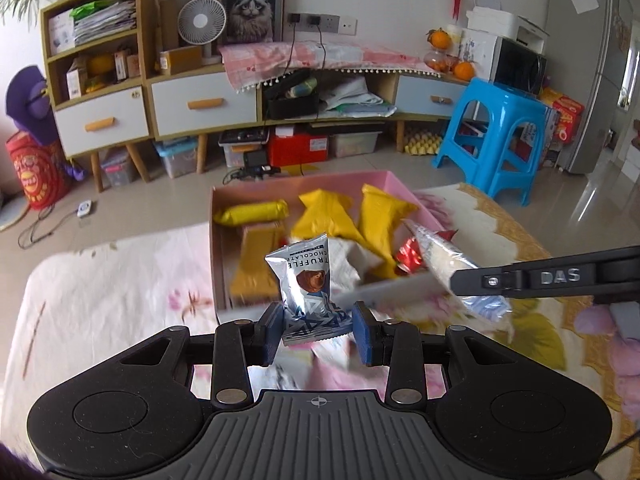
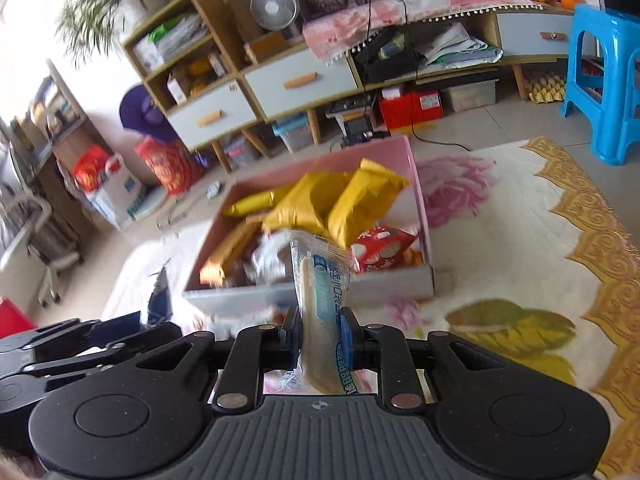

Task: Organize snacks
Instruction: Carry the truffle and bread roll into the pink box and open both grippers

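Silver truffle packet (image 1: 306,280) stands clamped in left gripper (image 1: 316,330), before pink box (image 1: 320,179); right gripper (image 2: 320,340) pinches clear-wrapped bar (image 2: 320,280)

Left gripper (image 1: 316,334): matte black plastic body, two round raised discs on the wings, ribbed grey centre pad with a small crosshair mark. Black linkage bars with silver round rivets. Fingers (image 1: 365,334) carry blue pads. Thin black cable at the near right edge. Right gripper (image 2: 320,338): same black body, grey ribbed pad, crosshair, silver rivets, blue finger pads. Seen side-on from the left view, its arm shows raised "DAS" lettering and a small screw.
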`<state>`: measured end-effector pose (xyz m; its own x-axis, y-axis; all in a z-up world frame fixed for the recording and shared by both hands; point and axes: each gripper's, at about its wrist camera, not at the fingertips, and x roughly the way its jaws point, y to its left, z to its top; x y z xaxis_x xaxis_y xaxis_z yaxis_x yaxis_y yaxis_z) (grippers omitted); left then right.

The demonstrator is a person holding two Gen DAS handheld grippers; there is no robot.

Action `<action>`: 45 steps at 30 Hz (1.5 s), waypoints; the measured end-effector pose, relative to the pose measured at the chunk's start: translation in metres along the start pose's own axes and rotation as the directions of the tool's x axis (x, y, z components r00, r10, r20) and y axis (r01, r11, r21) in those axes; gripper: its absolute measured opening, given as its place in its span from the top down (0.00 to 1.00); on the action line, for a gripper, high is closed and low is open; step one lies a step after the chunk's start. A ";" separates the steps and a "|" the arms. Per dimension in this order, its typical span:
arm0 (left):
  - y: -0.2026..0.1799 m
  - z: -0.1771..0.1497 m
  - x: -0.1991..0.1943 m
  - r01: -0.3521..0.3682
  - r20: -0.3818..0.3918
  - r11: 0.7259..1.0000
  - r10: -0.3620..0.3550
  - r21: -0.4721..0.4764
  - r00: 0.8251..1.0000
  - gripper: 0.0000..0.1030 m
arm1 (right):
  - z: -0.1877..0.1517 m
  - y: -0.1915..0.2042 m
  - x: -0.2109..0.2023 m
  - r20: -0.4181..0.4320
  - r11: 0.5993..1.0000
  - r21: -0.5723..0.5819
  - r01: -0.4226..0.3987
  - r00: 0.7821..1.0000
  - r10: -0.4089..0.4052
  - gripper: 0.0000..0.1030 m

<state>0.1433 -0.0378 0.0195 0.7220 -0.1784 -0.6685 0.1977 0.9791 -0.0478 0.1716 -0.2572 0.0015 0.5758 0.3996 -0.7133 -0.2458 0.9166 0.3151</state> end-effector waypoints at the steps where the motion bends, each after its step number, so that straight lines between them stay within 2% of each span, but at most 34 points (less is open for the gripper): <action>1: 0.001 0.002 0.006 -0.001 -0.006 1.000 0.001 0.005 1.000 0.67 | 0.002 -0.001 0.002 0.011 1.000 0.004 -0.005 1.000 0.005 0.91; 9: 0.010 0.020 0.047 0.007 -0.044 1.000 -0.006 0.027 0.999 0.67 | 0.022 -0.007 0.015 0.061 0.998 0.052 -0.031 0.998 0.028 0.91; 16: 0.007 0.032 0.080 -0.032 -0.053 0.996 0.037 0.080 0.998 0.66 | 0.037 -0.014 0.037 0.103 0.990 0.124 -0.070 0.993 0.057 0.91; 22: 0.008 0.039 0.099 -0.057 -0.044 0.993 0.062 0.101 0.997 0.67 | 0.042 -0.015 0.044 0.146 0.991 0.109 -0.074 0.988 0.058 0.90; 26: 0.007 0.042 0.105 -0.060 -0.030 0.993 0.063 0.098 0.998 0.65 | 0.042 -0.015 0.047 0.142 0.994 0.091 -0.067 0.988 0.054 0.88; 29: 0.006 0.040 0.105 -0.070 -0.026 0.992 0.073 0.106 0.997 0.58 | 0.041 -0.013 0.047 0.135 0.996 0.066 -0.053 0.990 0.044 0.84; 30: 0.006 0.040 0.104 -0.076 -0.026 0.991 0.079 0.106 0.997 0.47 | 0.042 -0.013 0.048 0.133 0.996 0.066 -0.054 0.990 0.045 0.83; 31: 0.006 0.040 0.103 -0.082 -0.027 0.991 0.085 0.103 0.996 0.40 | 0.042 -0.013 0.047 0.131 0.996 0.070 -0.056 0.990 0.047 0.82; 33: 0.006 0.040 0.101 -0.081 -0.031 0.992 0.084 0.097 0.996 0.39 | 0.042 -0.014 0.046 0.128 0.995 0.080 -0.057 0.991 0.047 0.71; 36: 0.007 0.039 0.095 -0.077 -0.033 0.992 0.080 0.099 0.996 0.33 | 0.041 -0.013 0.043 0.127 0.996 0.076 -0.047 0.991 0.037 0.57; 41: 0.007 0.036 0.083 -0.075 -0.037 0.992 0.079 0.100 0.996 0.30 | 0.040 -0.009 0.037 0.123 0.997 0.064 -0.037 0.992 0.028 0.44; 45: 0.010 0.031 0.072 -0.081 -0.035 0.993 0.084 0.087 0.996 0.22 | 0.038 -0.004 0.029 0.118 0.998 0.061 -0.032 0.993 0.025 0.33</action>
<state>0.2177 -0.0439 -0.0057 0.7126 -0.0922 -0.6955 0.1961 0.9780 0.0713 0.2188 -0.2498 0.0027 0.6578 0.4187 -0.6261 -0.2161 0.9012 0.3756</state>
